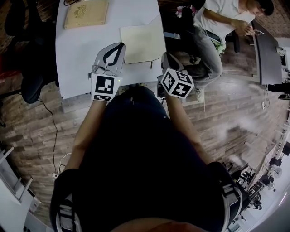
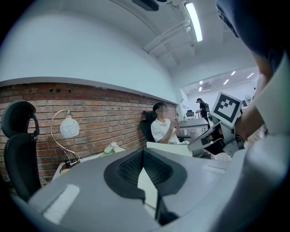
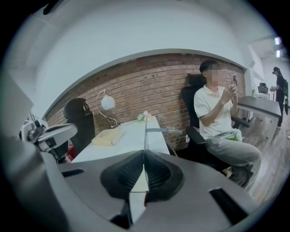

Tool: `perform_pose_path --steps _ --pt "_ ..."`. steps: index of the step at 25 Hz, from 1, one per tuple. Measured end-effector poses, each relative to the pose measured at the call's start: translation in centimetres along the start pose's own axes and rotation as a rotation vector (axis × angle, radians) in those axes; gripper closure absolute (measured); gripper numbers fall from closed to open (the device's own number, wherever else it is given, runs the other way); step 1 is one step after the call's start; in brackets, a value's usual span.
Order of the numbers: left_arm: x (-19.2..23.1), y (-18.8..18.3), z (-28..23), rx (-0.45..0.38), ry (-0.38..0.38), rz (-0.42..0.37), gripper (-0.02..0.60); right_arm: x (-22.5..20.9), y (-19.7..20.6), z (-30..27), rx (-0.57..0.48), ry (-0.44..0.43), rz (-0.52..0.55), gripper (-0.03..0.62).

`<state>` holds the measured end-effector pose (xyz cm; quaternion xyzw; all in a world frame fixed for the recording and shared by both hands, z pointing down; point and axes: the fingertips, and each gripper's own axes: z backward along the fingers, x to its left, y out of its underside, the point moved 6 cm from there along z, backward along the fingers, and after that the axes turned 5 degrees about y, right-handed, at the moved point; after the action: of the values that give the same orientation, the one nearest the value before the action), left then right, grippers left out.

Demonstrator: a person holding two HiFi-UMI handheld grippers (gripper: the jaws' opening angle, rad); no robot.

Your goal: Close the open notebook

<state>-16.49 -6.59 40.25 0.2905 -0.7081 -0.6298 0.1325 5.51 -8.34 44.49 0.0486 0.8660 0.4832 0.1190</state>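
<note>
Both grippers closed, notebook between them on the table.

My left gripper has its jaws pressed together on nothing. My right gripper is closed too, pads meeting at the tips, and I can make out nothing gripped there. The cream notebook lies flat on the white table, just right of the left jaws' tips and just left of the right ones. A tan book sits well beyond the left jaws.

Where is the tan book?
In the head view, the tan book lies at the table's far left, beyond the left tool, left of the notebook.
</note>
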Motion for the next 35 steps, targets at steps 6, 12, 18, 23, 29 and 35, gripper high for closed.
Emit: perform_pose_path --steps 6,12,18,23,29,35 --pt "-0.2 0.2 -0.1 0.006 0.001 0.001 0.575 0.6 0.0 -0.1 -0.002 -0.015 0.026 0.574" --pt "-0.3 0.4 -0.1 0.01 -0.001 0.001 0.575 1.2 0.0 -0.2 -0.005 -0.03 0.043 0.574" --pt "-0.4 0.4 0.4 0.015 -0.011 0.0 0.575 2.2 0.1 -0.2 -0.007 -0.056 0.076 0.574" --pt "-0.1 0.7 0.9 0.022 -0.031 0.002 0.575 3.0 0.4 -0.4 -0.012 -0.075 0.097 0.572" --pt "0.1 1.1 1.5 0.032 -0.044 0.006 0.575 3.6 0.5 -0.4 -0.017 -0.083 0.108 0.572" --pt "0.0 1.2 1.8 0.036 -0.046 0.007 0.575 4.0 0.7 -0.5 -0.016 -0.09 0.123 0.572"
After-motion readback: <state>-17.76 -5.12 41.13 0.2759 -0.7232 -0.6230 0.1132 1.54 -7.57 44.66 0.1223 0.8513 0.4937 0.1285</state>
